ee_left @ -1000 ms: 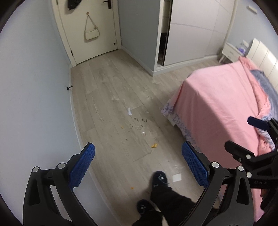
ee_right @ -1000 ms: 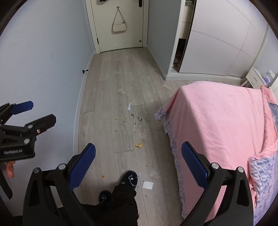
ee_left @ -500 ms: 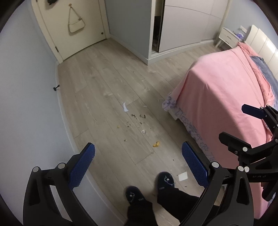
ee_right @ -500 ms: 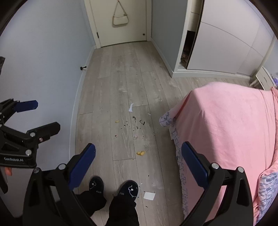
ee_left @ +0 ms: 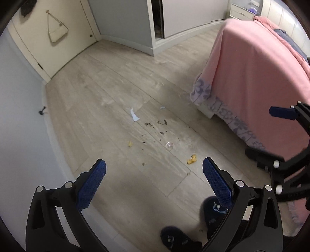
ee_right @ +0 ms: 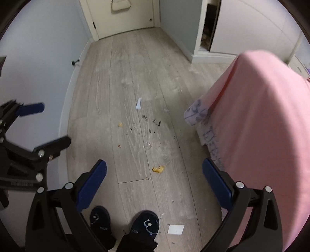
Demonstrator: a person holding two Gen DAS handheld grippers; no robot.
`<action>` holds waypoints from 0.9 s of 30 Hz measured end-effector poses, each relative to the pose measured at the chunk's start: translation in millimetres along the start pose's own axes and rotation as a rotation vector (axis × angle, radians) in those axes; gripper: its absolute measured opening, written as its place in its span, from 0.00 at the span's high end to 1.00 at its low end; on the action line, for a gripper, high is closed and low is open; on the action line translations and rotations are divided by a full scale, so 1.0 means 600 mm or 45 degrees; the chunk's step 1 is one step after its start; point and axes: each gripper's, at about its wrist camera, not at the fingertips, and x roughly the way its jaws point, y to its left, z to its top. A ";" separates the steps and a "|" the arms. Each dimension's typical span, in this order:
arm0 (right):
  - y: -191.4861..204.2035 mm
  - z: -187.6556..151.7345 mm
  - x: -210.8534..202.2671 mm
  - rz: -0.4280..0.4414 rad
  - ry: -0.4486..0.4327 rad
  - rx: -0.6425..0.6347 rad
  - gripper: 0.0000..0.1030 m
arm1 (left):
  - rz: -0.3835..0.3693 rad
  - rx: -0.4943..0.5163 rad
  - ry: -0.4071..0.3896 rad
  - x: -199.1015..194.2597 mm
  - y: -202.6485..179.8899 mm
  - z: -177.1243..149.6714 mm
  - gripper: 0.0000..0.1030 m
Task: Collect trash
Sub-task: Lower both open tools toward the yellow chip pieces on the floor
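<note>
Your left tool (ee_left: 154,176) and right tool (ee_right: 154,175) both hang with fingers spread wide and nothing between them, above bare floor (ee_right: 100,93). The trash lies ahead of them: an orange scrap (ee_right: 158,169) nearest, dark crumbs (ee_right: 150,126) and a torn white strip (ee_right: 138,104) farther out, a white paper square (ee_right: 176,229) beside your slippers (ee_right: 145,223). The pink bed (ee_right: 261,126) closes the right edge and the wall (ee_right: 38,58) the left, leaving an open lane to the door (ee_right: 124,17).

Left gripper (ee_left: 154,174) jaws wide apart over the floor (ee_left: 108,93), scattered crumbs (ee_left: 155,131), an orange scrap (ee_left: 191,159), pink bed (ee_left: 251,67) alongside.
</note>
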 end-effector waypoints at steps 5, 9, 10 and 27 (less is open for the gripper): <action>-0.011 -0.032 0.122 0.012 0.004 -0.064 0.07 | -0.050 0.005 -0.012 0.122 -0.002 -0.018 0.06; -0.013 -0.055 0.204 0.048 -0.024 -0.164 0.07 | -0.079 0.067 -0.019 0.227 -0.008 -0.038 0.06; -0.012 -0.063 0.225 0.056 -0.027 -0.185 0.07 | -0.074 0.088 -0.028 0.248 -0.010 -0.042 0.06; -0.044 -0.187 0.558 0.117 -0.056 -0.240 0.07 | -0.193 0.304 -0.176 0.569 -0.064 -0.115 0.06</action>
